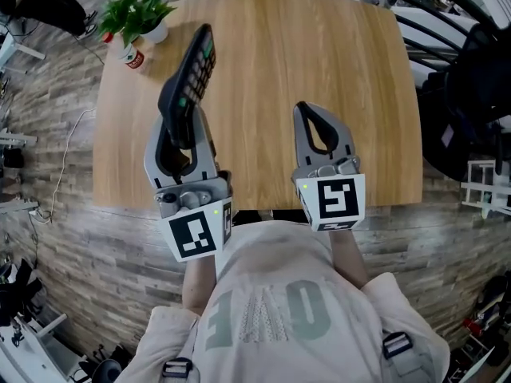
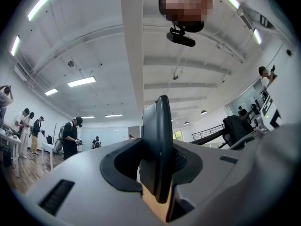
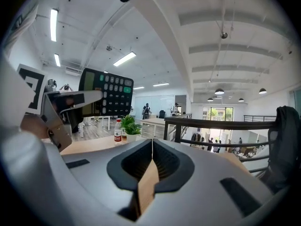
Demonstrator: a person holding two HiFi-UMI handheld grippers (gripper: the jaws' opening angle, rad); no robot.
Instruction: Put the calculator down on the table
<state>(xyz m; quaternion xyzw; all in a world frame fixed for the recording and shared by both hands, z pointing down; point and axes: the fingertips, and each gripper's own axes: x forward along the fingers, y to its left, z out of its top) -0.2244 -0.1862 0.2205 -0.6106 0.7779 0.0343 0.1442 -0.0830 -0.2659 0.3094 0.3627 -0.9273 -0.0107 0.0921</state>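
A black calculator (image 1: 192, 70) with green and grey keys stands tilted above the left part of the wooden table (image 1: 319, 46). My left gripper (image 1: 179, 128) is shut on its lower end. In the left gripper view the calculator (image 2: 160, 145) shows edge-on, pinched between the jaws of the left gripper (image 2: 157, 161). My right gripper (image 1: 308, 108) is shut and empty, over the table's front middle. In the right gripper view the pads of the right gripper (image 3: 151, 144) meet with nothing between them, and the calculator (image 3: 106, 92) shows its keypad at the upper left.
A small potted plant (image 1: 137, 14) and a red-labelled bottle (image 1: 132, 54) stand at the table's back left corner. A black chair with dark cloth (image 1: 471, 102) stands off the right edge. A dark railing (image 3: 221, 124) runs beyond the table.
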